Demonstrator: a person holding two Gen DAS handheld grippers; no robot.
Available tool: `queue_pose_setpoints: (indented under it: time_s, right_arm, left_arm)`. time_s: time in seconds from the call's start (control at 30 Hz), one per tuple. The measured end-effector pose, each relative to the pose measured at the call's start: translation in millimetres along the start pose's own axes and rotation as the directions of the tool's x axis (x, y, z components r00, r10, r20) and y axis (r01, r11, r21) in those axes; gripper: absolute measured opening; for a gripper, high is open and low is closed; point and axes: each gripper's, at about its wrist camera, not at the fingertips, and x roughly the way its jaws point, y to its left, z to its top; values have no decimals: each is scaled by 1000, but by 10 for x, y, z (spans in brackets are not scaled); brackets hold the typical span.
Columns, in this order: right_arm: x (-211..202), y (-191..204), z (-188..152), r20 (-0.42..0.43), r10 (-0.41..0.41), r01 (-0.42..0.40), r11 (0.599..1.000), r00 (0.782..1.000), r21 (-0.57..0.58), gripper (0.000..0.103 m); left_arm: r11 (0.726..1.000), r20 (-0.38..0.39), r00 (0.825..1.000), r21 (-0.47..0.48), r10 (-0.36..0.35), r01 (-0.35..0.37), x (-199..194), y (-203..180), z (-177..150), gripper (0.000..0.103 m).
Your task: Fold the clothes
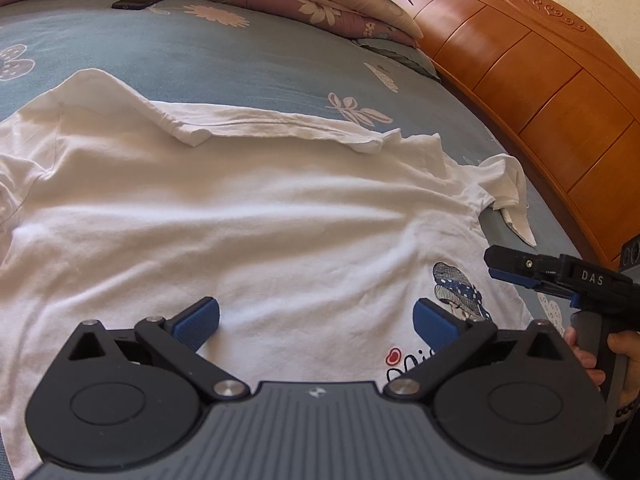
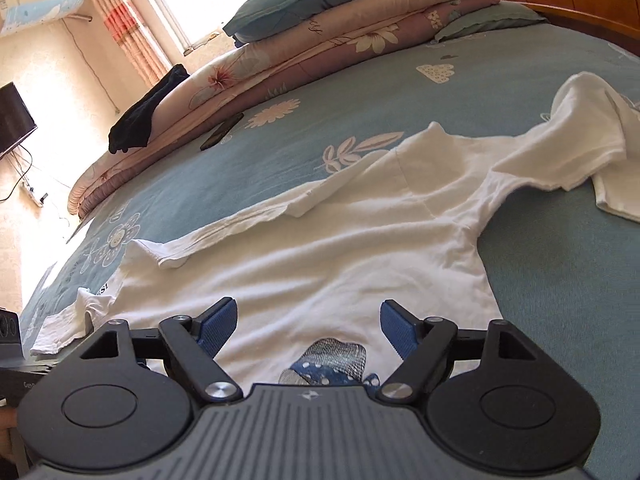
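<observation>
A white T-shirt [image 1: 248, 216] with a small printed figure [image 1: 456, 288] lies spread on the blue flowered bedsheet, wrinkled, its far edge folded over. One sleeve [image 1: 506, 188] trails toward the headboard. My left gripper [image 1: 316, 320] hovers over the shirt's near part, jaws wide apart with only cloth below them. My right gripper [image 2: 308, 326] stands open above the same shirt [image 2: 320, 248] near the printed figure [image 2: 336, 360], with nothing pinched. In the left wrist view the right gripper [image 1: 516, 268] shows at the right edge, held by a hand [image 1: 600, 356].
A wooden headboard [image 1: 532, 80] runs along the right side. Folded quilts and pillows [image 2: 320, 40] are stacked at the far side of the bed, with a dark garment [image 2: 148, 108] on them. A black phone [image 2: 222, 131] lies on the sheet [image 2: 240, 168] beyond the shirt.
</observation>
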Motion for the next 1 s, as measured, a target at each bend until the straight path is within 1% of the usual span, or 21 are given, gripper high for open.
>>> queue_pose_setpoints:
  time_s: [0.03, 0.07, 0.1, 0.2, 0.27, 0.3, 0.37, 0.43, 0.5, 0.57, 0.63, 0.73, 0.8, 0.87, 0.9, 0.93, 0.97, 1.0]
  right_arm:
    - [-22, -85, -86, 0, -28, 28, 999, 1000, 25, 82]
    - [-60, -180, -170, 9, -58, 57, 997, 998, 50, 78]
    - [-121, -268, -239, 26, -77, 75, 994, 997, 78, 76]
    - [-366, -445, -313, 70, -153, 137, 972, 986, 191, 76]
    - [-509, -452, -343, 94, -133, 108, 966, 987, 233, 77]
    - [-564, -429, -358, 100, -115, 89, 968, 988, 235, 77]
    - [-590, -276, -400, 92, -88, 71, 982, 992, 175, 78]
    - [-531, -144, -450, 64, -91, 82, 989, 994, 125, 79]
    - [-433, -92, -520, 30, -105, 101, 989, 994, 110, 79]
    - [-364, -90, -600, 14, -127, 124, 986, 992, 115, 80]
    - [-347, -63, -653, 21, -134, 132, 986, 991, 99, 82]
    - [-331, 15, -699, 33, -165, 163, 986, 986, 43, 82]
    - [-317, 84, -704, 26, -205, 206, 979, 978, 0, 76]
    - [-315, 160, -669, 14, -249, 250, 967, 968, -49, 66]
    - [-332, 192, -639, 18, -238, 239, 969, 971, -63, 62]
    - [-354, 224, -601, 24, -216, 218, 973, 976, -73, 54]
    - [-378, 276, -541, 32, -199, 201, 975, 979, -94, 50]
    - [-399, 353, -463, 41, -192, 195, 972, 981, -129, 49]
  left_arm:
    - [1000, 2, 1000, 6, 17, -17, -14, -21, -4, 102]
    - [999, 3, 1000, 12, 29, -29, -26, -38, -7, 102]
    - [999, 2, 999, 15, 32, -32, -34, -48, -6, 102]
    - [1000, -3, 1000, 4, -2, 2, -62, -54, 1, 102]
    - [1000, 10, 1000, 8, -22, 22, -110, -83, 6, 102]
    - [1000, 17, 999, 13, -29, 29, -138, -104, 7, 102]
    - [999, 28, 999, 22, -36, 35, -189, -145, 5, 102]
    - [999, 39, 998, 33, -40, 39, -240, -188, 5, 102]
    - [998, 53, 997, 40, -48, 45, -295, -208, 9, 102]
    - [998, 64, 997, 37, -48, 46, -335, -198, 23, 102]
    - [999, 74, 997, 22, -35, 33, -360, -154, 43, 102]
    - [1000, 93, 995, -7, -19, 20, -401, -60, 72, 102]
    - [999, 119, 993, -29, -16, 20, -455, 21, 94, 102]
    - [999, 149, 989, -51, -9, 16, -515, 101, 117, 102]
    - [998, 171, 985, -58, 2, 8, -558, 139, 129, 102]
    - [998, 192, 981, -65, 13, 0, -601, 178, 140, 102]
    - [997, 210, 978, -71, 23, -8, -644, 221, 150, 102]
    - [997, 222, 974, -81, 33, -15, -685, 271, 161, 102]
